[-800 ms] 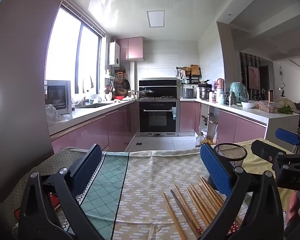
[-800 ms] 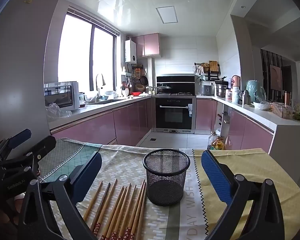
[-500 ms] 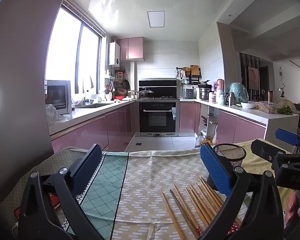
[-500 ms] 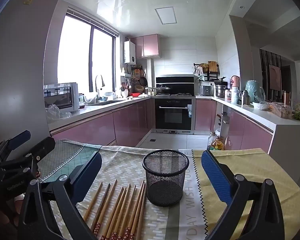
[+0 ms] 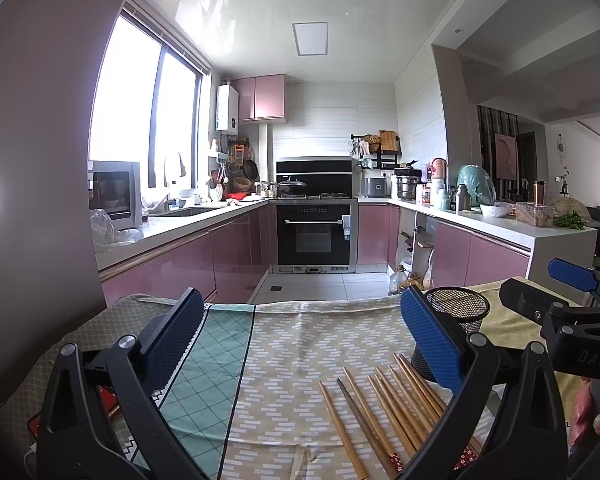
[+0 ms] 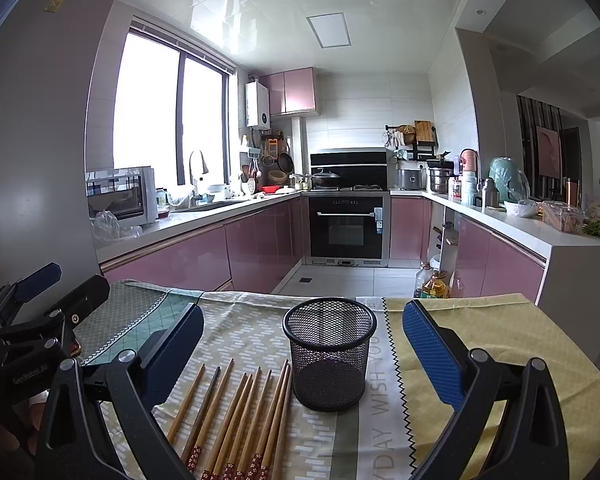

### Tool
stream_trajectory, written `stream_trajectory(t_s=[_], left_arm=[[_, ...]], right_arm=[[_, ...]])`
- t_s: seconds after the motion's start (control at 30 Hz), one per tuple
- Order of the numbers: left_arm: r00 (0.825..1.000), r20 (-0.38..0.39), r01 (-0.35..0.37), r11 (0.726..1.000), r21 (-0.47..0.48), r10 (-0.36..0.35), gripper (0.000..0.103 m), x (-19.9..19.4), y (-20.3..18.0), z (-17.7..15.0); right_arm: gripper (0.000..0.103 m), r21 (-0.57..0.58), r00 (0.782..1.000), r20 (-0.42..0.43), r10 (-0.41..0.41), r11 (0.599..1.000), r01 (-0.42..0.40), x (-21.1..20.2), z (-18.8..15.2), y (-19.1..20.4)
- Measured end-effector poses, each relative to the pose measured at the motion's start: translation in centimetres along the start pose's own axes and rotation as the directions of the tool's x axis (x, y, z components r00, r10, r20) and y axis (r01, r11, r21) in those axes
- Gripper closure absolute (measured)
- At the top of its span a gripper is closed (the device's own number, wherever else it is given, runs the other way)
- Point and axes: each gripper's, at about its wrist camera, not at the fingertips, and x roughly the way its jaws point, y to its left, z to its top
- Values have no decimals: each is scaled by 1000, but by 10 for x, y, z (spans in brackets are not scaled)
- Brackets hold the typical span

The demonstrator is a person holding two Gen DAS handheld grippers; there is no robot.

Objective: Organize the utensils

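Hardly anything has shifted since the earlier frames — both views sit almost where they were, with only a slight drift of the mesh cup in the left one. My left tongs (image 5: 300, 344) are spread wide and hold nothing, and my right tongs (image 6: 302, 344) are spread wide and empty too. Wooden chopsticks (image 6: 236, 416) lie in a loose fan on the patterned cloth (image 6: 236, 332) over the counter, their decorated ends toward me, and the black mesh utensil cup (image 6: 329, 354) stands upright just beside them on their right, nothing visible inside it. Seen from my right tongs, the cup sits between the jaws' line of sight and the chopsticks lie low and left of centre; from my left tongs, the chopsticks (image 5: 384, 408) lie low and right. I judge the step to be the first pick — best done by lowering one pair of tongs over a single outer stick, pinching across its width near the middle so it does not swing, then tipping it upright over the cup.
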Motion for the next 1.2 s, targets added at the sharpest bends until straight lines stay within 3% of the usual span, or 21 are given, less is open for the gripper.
stream_trajectory(t_s=[1.2], left_arm=[[1000, -9, 3, 1000, -1, -3, 6, -2, -1, 1]], right_arm=[[6, 6, 1000, 2, 5, 1000, -5, -1, -1, -2]])
